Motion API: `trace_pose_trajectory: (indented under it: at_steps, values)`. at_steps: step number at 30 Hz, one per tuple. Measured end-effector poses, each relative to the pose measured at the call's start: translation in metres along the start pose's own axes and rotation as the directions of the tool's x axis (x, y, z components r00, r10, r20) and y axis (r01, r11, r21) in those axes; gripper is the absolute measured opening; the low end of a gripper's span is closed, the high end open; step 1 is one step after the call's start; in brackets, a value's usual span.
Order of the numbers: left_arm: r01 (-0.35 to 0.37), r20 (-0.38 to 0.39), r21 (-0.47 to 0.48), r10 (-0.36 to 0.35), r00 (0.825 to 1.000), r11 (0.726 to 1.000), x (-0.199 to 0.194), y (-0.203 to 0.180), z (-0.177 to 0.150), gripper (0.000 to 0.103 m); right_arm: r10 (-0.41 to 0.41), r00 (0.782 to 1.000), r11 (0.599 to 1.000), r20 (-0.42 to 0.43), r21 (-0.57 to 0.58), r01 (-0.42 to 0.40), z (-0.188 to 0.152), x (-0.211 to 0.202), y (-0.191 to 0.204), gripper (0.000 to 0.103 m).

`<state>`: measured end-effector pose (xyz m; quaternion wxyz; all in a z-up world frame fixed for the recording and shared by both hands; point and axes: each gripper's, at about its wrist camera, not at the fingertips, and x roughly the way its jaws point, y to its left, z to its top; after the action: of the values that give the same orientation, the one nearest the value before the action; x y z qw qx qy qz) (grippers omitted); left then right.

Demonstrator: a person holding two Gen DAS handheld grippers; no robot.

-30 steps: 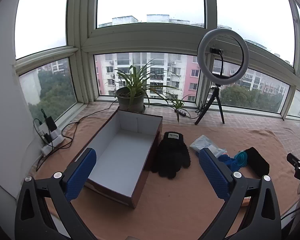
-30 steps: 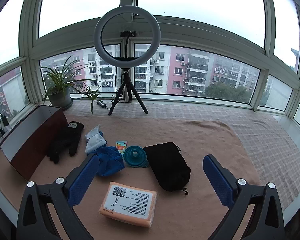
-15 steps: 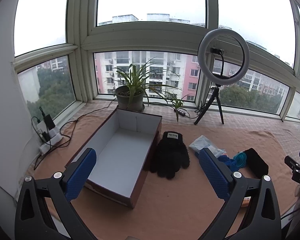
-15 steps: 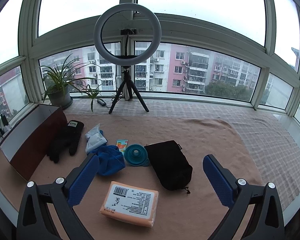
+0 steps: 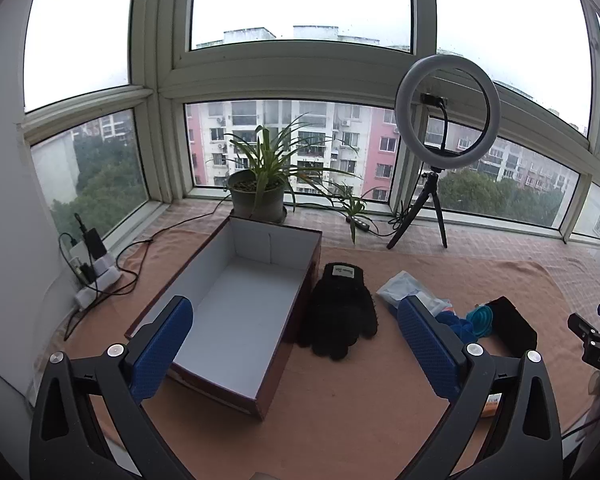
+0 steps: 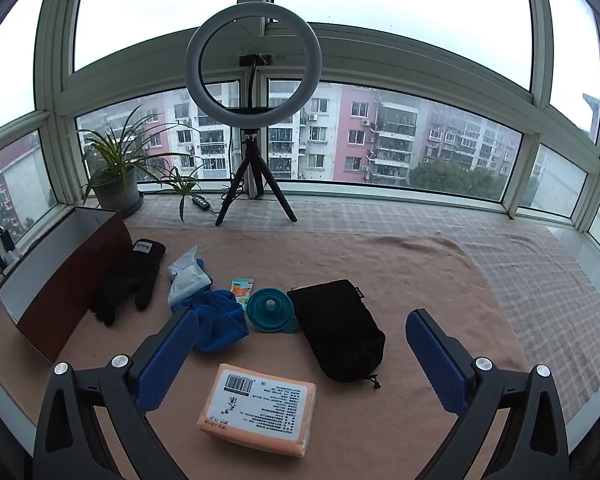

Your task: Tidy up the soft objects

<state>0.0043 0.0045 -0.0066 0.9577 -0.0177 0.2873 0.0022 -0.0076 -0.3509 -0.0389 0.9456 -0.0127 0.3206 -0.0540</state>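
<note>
1. Since the earlier frame, nothing on the blanket has changed place; only my left view has drifted slightly, so the box sits a little lower and further right in it.
2. I hold the left gripper above the near edge of the blanket, jaws spread wide and released, nothing between the blue pads.
3. I hold the right gripper likewise above the near edge, jaws released and empty.
4. Nearest the right gripper lies the orange tissue pack, flat, label up, apart from the other items.
5. Beyond it, the black pouch lies with its drawstring end toward me, touching the teal funnel on its left.
6. The blue cloth is bunched left of the funnel, with a small orange sachet between them, just behind.
7. The white wipes packet touches the far side of the blue cloth.
8. The black gloves lie flat, fingers toward me, just beside the right wall of the box.
9. The box stands open at the left edge of the blanket; its white interior holds nothing.
10. Farthest, on the windowsill, stand the potted plant and the ring light on its tripod.
</note>
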Motion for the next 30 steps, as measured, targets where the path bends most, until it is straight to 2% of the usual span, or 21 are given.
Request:
trace_pose_trajectory:
  at_steps: [30]
  values:
    - [0.014, -0.014, 0.005, -0.014, 1.0, 1.0, 0.0068, -0.0049, 0.0018, 0.102, 0.003, 1.0, 1.0, -0.02, 0.013, -0.003, -0.0031, 0.0078, -0.0022, 0.102]
